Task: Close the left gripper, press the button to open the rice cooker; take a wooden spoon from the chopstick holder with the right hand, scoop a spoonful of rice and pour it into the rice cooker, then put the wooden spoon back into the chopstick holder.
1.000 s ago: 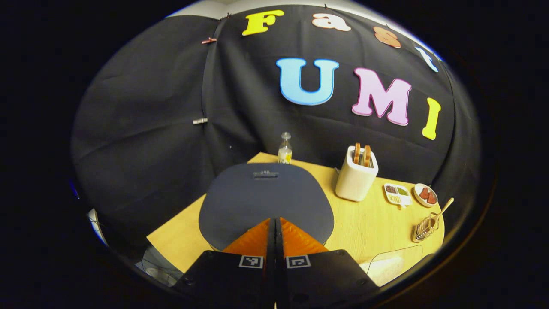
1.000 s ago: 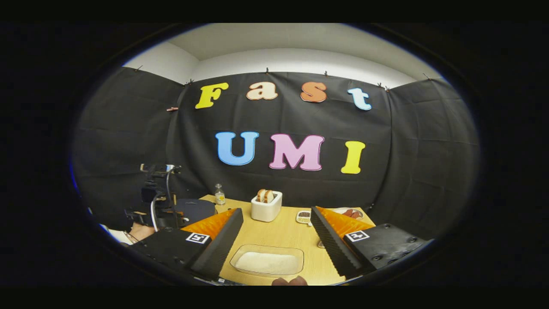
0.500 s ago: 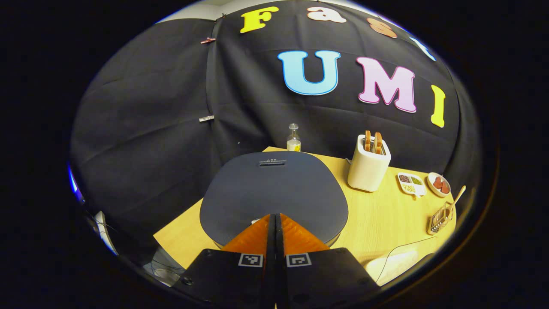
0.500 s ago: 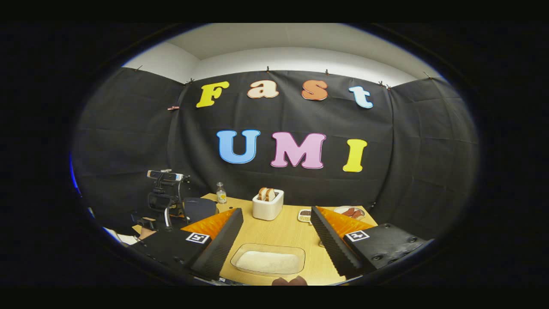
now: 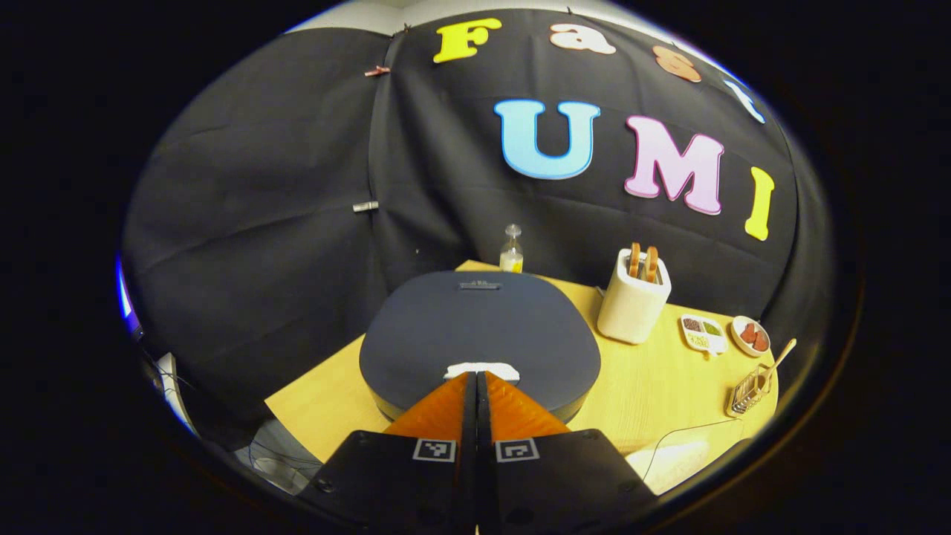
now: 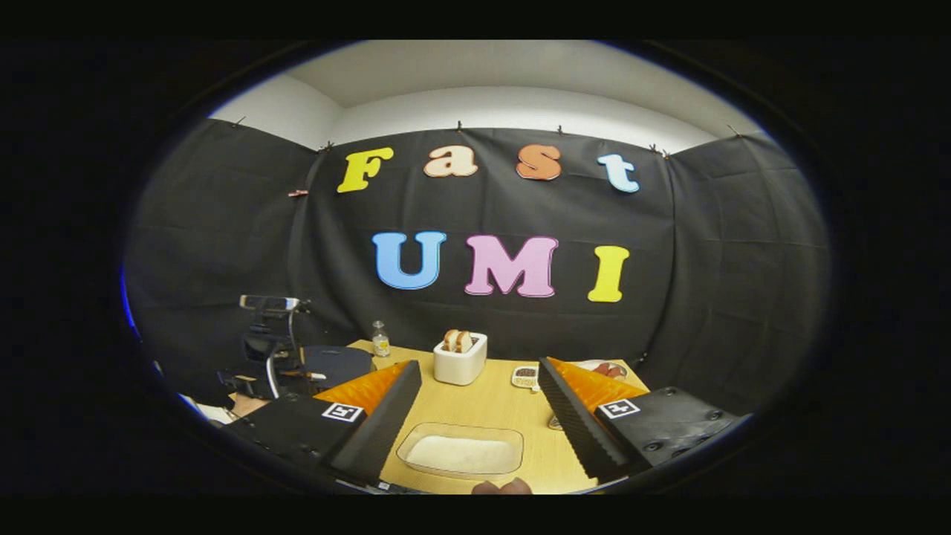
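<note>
In the left gripper view the dark blue rice cooker (image 5: 479,327) sits with its lid down, and a white button (image 5: 481,369) shows at its near edge. My left gripper (image 5: 476,379) is shut with nothing in it, its tips just at that button. A wire chopstick holder (image 5: 747,392) with a wooden spoon (image 5: 779,358) leaning out stands far right. In the right gripper view my right gripper (image 6: 479,383) hangs open above a clear tray of rice (image 6: 461,451). The rice cooker (image 6: 338,364) and the other gripper (image 6: 269,349) lie at the left.
On the wooden table (image 5: 654,379) stand a small bottle (image 5: 511,251), a white toaster (image 5: 633,297) with toast, a divided dish (image 5: 699,332) and a small plate (image 5: 750,335). The rice tray (image 5: 672,457) lies at the near right edge. The toaster (image 6: 461,358) stands mid-table in the right gripper view.
My left gripper has drawn back a little over the lid, so the white button now shows at its tips. The right gripper has hardly moved.
</note>
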Motion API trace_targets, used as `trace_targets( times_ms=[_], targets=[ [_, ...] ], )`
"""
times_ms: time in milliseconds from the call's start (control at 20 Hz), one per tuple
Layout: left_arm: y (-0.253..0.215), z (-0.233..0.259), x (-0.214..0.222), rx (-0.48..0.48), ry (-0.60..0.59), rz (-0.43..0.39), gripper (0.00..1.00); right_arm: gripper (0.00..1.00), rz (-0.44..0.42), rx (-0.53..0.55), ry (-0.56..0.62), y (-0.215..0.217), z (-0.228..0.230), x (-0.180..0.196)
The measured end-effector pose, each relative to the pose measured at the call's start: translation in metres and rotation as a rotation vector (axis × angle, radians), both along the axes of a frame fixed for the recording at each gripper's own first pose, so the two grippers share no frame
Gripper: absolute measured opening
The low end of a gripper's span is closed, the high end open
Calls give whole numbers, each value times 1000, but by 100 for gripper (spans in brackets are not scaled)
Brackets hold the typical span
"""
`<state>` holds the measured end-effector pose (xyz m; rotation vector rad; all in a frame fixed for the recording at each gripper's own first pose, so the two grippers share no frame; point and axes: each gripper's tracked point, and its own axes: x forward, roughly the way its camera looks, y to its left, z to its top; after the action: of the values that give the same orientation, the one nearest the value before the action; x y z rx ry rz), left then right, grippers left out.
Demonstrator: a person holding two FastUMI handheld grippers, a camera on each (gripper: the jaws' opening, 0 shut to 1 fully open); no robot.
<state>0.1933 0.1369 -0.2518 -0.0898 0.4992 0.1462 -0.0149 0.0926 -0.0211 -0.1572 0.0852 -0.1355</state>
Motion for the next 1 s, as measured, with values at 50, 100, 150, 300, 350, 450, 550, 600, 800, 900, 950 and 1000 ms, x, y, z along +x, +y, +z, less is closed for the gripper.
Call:
trace_targets(
  times_ms=[50, 100, 150, 300, 350, 450, 550, 600, 800, 900, 950, 1000],
  targets=[
    [-2, 16, -3, 27, -43, -12, 6, 99, 0, 4, 3, 0, -1, 0],
    [-2, 34, -4, 54, -79, -25, 6, 98, 0, 5, 2, 0, 0, 0],
    [-4, 45, -4, 63, -103, -43, 5, 99, 2, 6, -1, 1, 1, 0],
    [-6, 63, -8, 51, -127, -52, 5, 98, 11, 6, -4, 4, 2, -1],
    [-7, 66, -11, 40, -130, -56, 5, 98, 12, 4, -7, 5, 3, -1],
    [-8, 73, -21, 20, -142, -67, 5, 98, 6, -3, -15, -1, 6, -2],
    [-7, 79, -31, 16, -155, -76, 5, 98, -10, 2, -17, -9, 5, 0],
    [-7, 80, -36, 18, -154, -83, 5, 98, -20, 9, -16, -13, 5, 0],
    [-10, 82, -58, 25, -157, -117, 5, 99, -70, 23, -10, -38, 1, 7],
    [-12, 87, -66, 21, -179, -139, 7, 99, -88, 24, -6, -51, 0, 7],
    [-16, 90, -70, 11, -196, -154, 7, 98, -93, 17, 7, -56, -5, 9],
    [-19, 91, -71, 4, -202, -164, 8, 98, -97, 5, 17, -64, -10, 9]
  ],
)
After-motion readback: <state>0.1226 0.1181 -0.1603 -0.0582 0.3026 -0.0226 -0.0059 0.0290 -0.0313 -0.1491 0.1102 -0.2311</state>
